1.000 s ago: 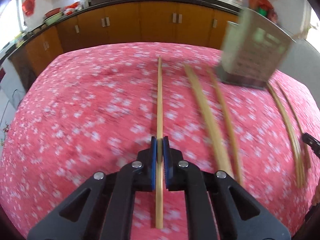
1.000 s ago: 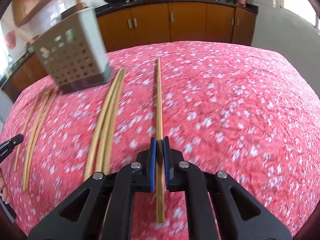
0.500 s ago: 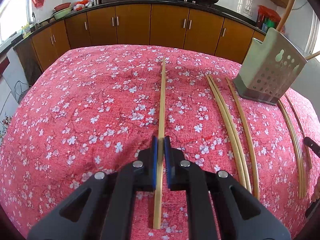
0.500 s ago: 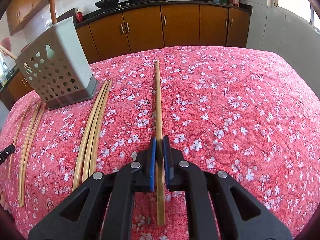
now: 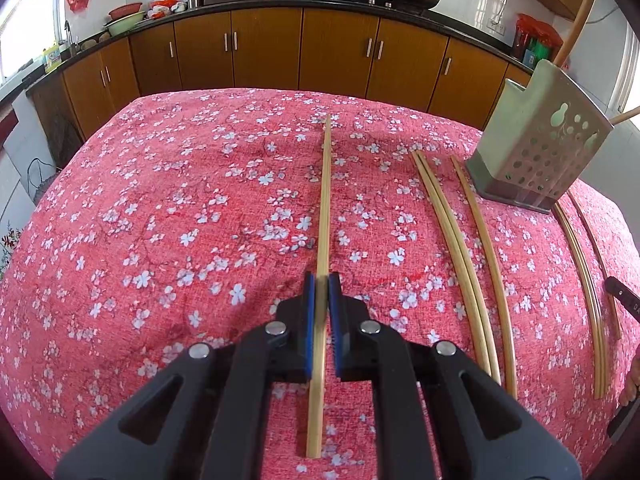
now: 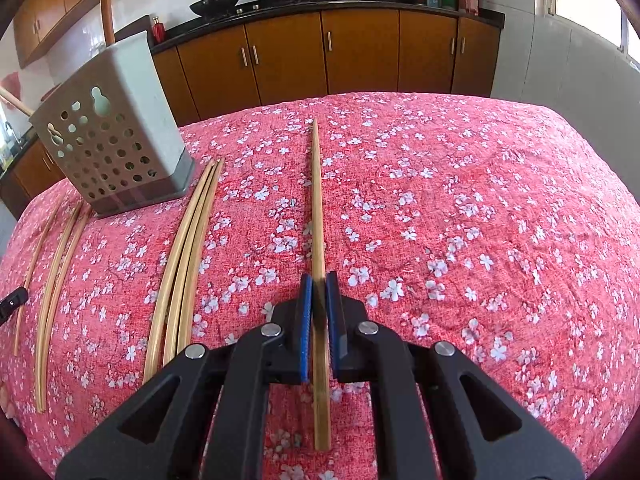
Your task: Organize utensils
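In the left wrist view my left gripper (image 5: 322, 292) is shut on a bamboo chopstick (image 5: 325, 200) that runs forward between the blue pads. In the right wrist view my right gripper (image 6: 319, 285) is shut on another chopstick (image 6: 317, 200) in the same way. A grey perforated utensil holder (image 5: 536, 152) (image 6: 116, 140) stands on the red floral cloth between the two grippers, with a wooden handle (image 6: 106, 4) sticking out of it. Three loose chopsticks (image 5: 460, 248) (image 6: 184, 256) lie beside the holder, and a few more chopsticks (image 5: 580, 264) (image 6: 52, 272) lie on its other side.
The red floral tablecloth (image 5: 160, 220) covers the whole table (image 6: 500, 220). Brown kitchen cabinets (image 5: 340, 56) with woks on the counter run behind it. The black tip of the other gripper (image 5: 624, 300) (image 6: 12, 302) shows at each view's edge.
A second ago both views were blurred by motion; now they are sharp and steady. Each gripper holds its chopstick as before.
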Available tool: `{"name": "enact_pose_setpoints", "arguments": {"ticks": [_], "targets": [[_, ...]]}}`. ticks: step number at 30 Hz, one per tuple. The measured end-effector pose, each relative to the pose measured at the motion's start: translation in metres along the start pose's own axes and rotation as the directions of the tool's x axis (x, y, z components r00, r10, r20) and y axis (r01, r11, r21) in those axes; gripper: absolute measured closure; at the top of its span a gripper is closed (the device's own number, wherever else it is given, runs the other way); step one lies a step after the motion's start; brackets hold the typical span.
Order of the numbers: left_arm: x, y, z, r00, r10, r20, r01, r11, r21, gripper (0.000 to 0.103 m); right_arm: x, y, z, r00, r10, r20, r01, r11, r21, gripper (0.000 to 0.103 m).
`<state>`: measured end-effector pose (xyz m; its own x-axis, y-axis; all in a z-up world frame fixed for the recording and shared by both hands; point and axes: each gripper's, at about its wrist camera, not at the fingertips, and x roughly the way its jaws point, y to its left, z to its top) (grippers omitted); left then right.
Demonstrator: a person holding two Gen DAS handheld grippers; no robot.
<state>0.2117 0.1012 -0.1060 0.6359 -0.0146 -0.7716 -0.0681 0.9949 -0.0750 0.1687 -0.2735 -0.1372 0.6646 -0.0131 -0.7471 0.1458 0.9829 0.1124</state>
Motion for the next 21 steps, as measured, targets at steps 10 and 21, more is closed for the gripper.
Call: {"name": "enact_pose_setpoints", "arguments": {"ticks": [10,21], "targets": [[-0.0001,0.0001,0.0003,1.000,0.000,0.000,0.000,1.000,-0.001,0.092,0.0001,-0.0001,0.0000,1.000,0.000,0.000,0.000,1.000,0.000,0.095],[-0.0009,0.0002,0.0003,1.000,0.000,-0.002,0.000,1.000,-0.006,0.092,0.0002,-0.0004,-0.0001,1.000,0.001,0.001,-0.001,1.000,0.000,0.095]]}}
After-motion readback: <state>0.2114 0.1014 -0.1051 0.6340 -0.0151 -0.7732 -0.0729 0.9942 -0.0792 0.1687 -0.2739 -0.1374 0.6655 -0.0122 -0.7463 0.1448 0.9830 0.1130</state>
